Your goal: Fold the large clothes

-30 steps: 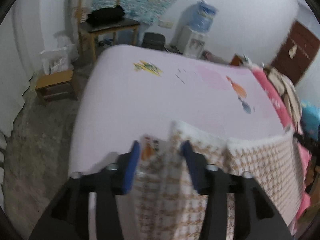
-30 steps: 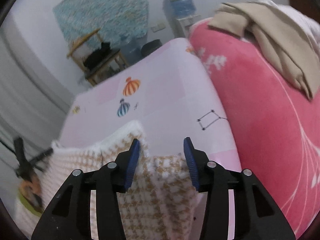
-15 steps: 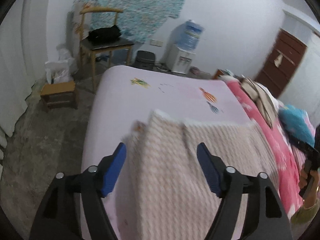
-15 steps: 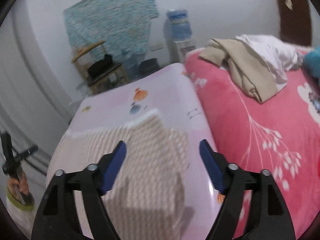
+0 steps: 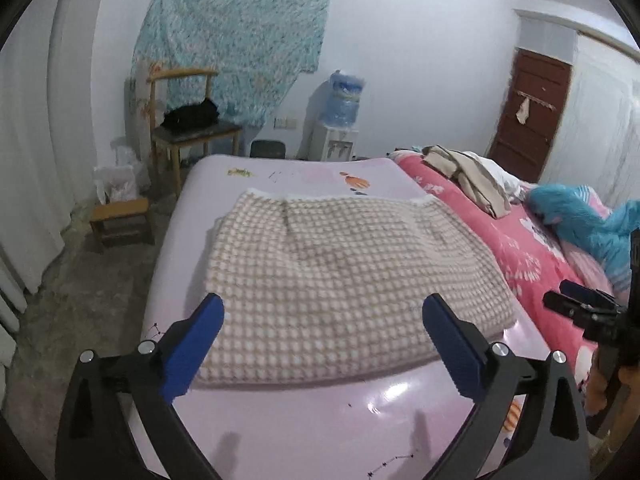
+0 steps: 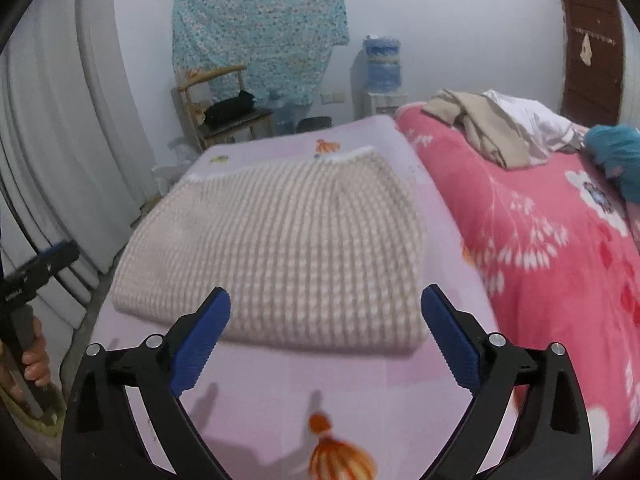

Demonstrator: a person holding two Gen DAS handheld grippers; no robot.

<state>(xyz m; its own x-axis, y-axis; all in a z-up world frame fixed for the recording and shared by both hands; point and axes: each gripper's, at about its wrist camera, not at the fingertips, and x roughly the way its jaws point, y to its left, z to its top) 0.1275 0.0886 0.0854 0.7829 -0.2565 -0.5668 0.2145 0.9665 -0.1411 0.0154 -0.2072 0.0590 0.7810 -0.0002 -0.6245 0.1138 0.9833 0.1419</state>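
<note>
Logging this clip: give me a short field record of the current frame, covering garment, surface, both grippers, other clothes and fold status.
garment: checked beige-and-white knit garment, lying folded and flat
surface: pink printed sheet on the bed
left gripper: jaws opening, nothing between them, clear of the garment
right gripper: jaws opening, nothing between them, clear of the garment
other clothes: beige garment piled on the pink floral blanket
fold status: garment released, neat rectangle; whether another fold is due cannot be told
</note>
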